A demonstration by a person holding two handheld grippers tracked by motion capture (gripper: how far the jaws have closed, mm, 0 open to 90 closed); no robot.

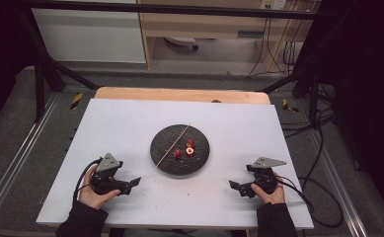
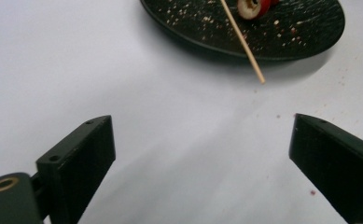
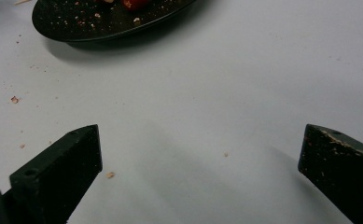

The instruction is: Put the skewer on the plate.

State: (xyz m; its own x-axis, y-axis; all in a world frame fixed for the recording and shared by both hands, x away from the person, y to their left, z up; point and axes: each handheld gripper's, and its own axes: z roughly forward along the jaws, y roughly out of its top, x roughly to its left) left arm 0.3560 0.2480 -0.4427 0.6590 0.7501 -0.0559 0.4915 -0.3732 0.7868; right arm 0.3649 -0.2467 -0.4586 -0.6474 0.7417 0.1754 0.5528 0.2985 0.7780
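Left gripper (image 1: 135, 182) held wide open, nothing gripped; right gripper (image 1: 234, 186) likewise open, empty; wooden skewer (image 1: 172, 146) laid across black plate (image 1: 163, 159), beside red fruit pieces (image 1: 183, 151).

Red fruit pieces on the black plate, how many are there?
3: one beside the skewer, one cut-open to its right, one behind that; none seem hidden on the plate.
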